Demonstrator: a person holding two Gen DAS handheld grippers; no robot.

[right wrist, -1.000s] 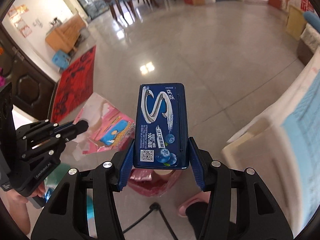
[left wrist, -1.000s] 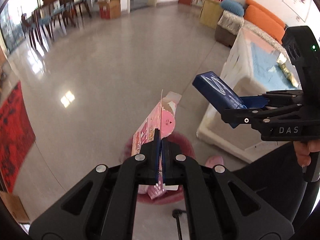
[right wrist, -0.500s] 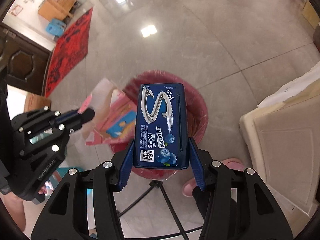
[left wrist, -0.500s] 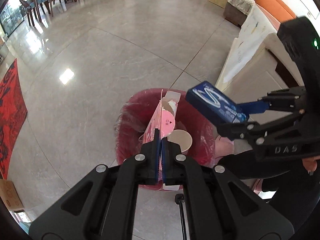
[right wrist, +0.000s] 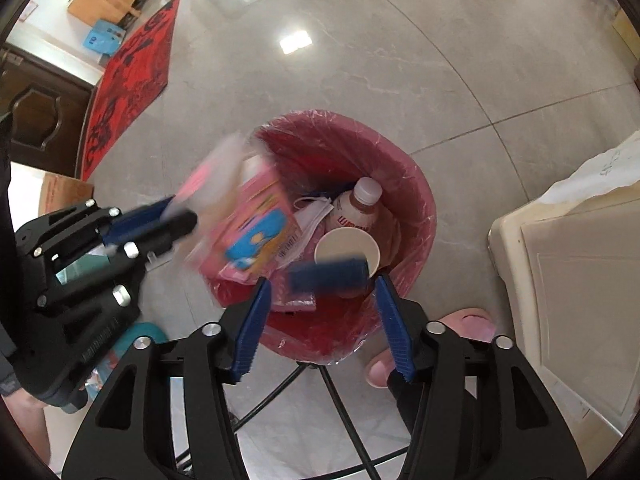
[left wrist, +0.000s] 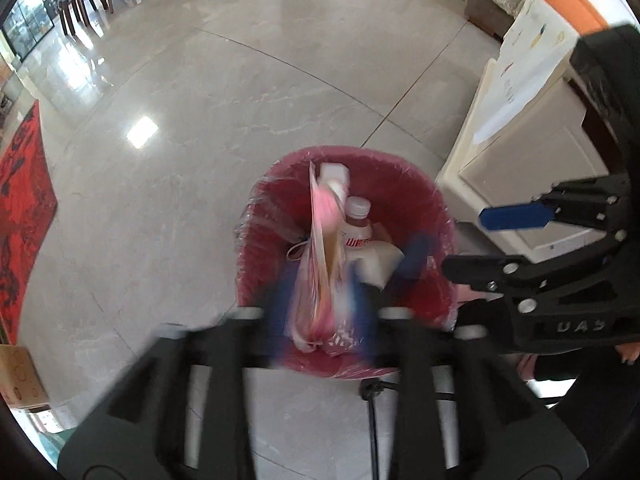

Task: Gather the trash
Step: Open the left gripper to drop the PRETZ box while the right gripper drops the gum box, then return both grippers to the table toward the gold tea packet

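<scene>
Both grippers hang over the red trash bin [right wrist: 416, 184] lined with clear plastic, and this looks like the drop itself. The right gripper [right wrist: 324, 320] has its blue fingers [right wrist: 254, 326] spread wide with nothing between them; the dark blue gum box [right wrist: 328, 276] is a blur just ahead of the fingertips, over the bin's near side. The left gripper [left wrist: 320, 316] is smeared by motion, but its fingers appear parted, and the pink snack carton [right wrist: 256, 232] seems loose between and ahead of them, tipping into the bin. Deeper in, beyond both sets of fingers, lie a drink bottle [right wrist: 358, 208], a paper cup [right wrist: 346, 252] and a crumpled face mask [right wrist: 316, 210]. Once both pieces settle inside, I'd guess the next move is to draw the grippers back and look for any trash left.
</scene>
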